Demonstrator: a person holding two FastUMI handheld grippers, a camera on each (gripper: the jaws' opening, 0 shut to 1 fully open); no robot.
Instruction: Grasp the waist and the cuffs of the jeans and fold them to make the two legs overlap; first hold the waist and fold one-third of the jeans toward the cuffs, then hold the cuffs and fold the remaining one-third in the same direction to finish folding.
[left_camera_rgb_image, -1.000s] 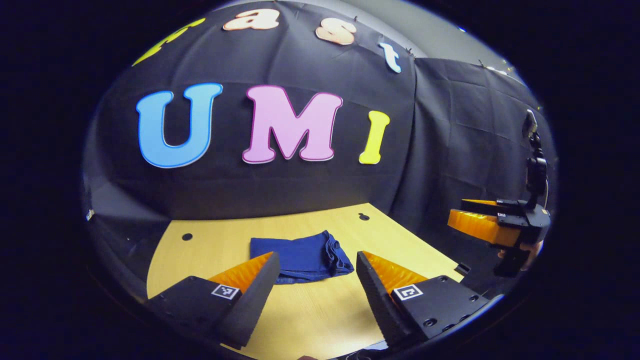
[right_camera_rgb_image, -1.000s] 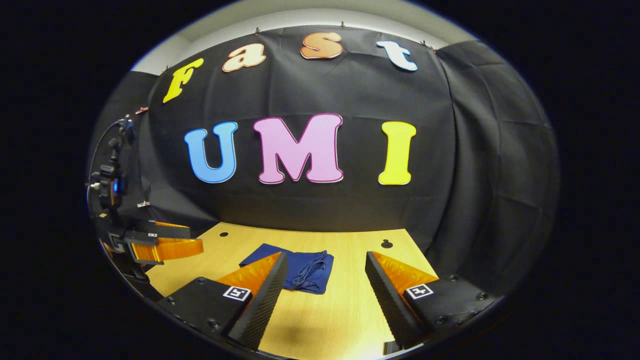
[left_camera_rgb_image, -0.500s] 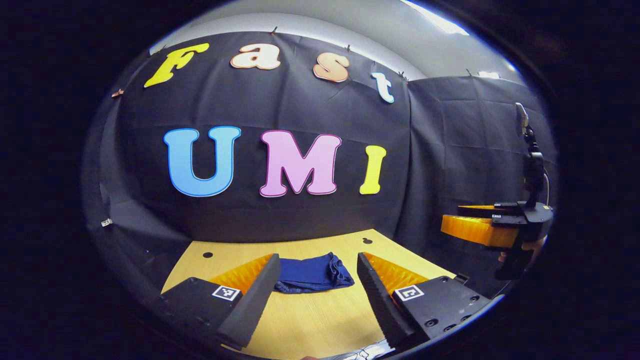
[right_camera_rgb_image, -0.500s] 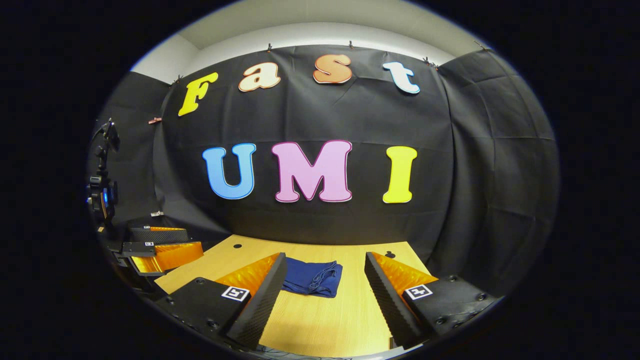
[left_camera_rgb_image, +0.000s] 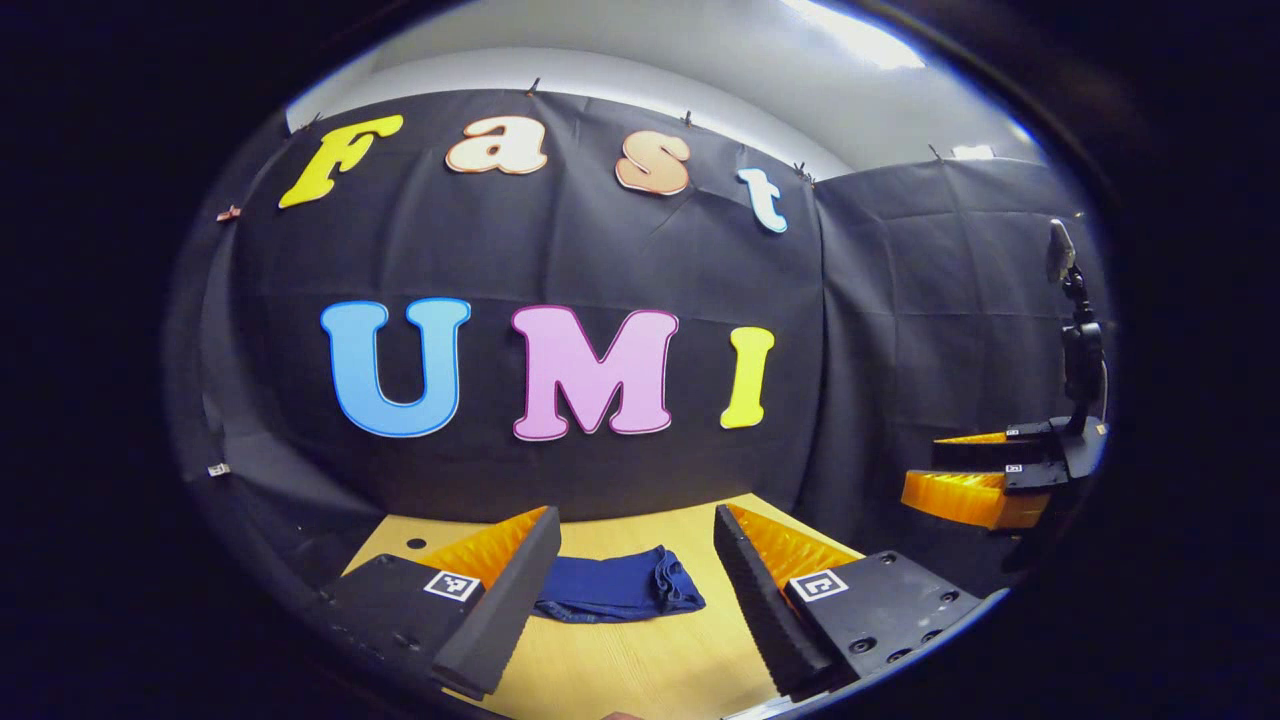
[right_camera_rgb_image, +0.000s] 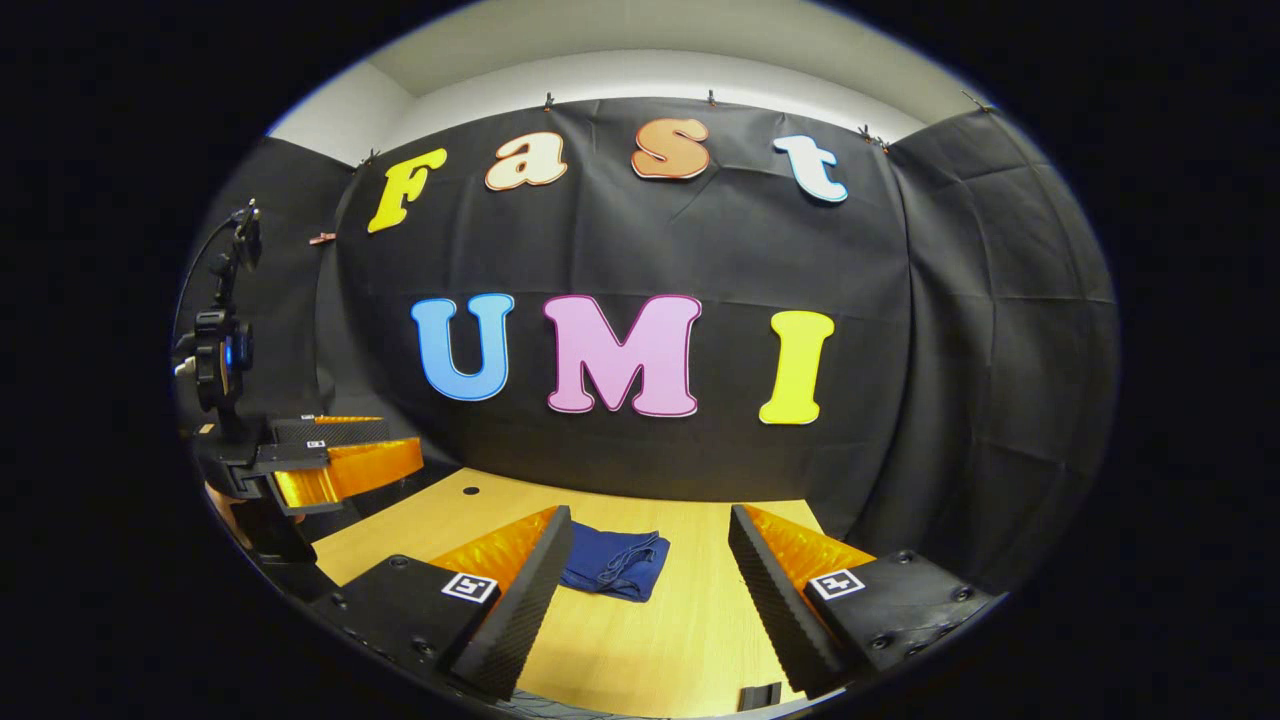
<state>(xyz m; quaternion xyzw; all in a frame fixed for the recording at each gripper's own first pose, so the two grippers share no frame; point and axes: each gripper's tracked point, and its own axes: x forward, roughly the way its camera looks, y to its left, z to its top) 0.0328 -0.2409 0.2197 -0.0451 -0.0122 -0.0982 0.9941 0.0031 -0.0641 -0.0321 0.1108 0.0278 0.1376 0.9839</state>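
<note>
Jeans (left_camera_rgb_image: 620, 588) of dark blue denim lie folded into a compact, soft rectangle on the pale wooden table (left_camera_rgb_image: 640, 670) in the left gripper view. The left gripper (left_camera_rgb_image: 632, 525) hovers above the table, fingers wide apart, holding nothing.

In the right gripper view, the jeans (right_camera_rgb_image: 612, 564) show bunched seams at one edge. The right gripper (right_camera_rgb_image: 650, 522) is raised, fingers spread apart and empty.
</note>
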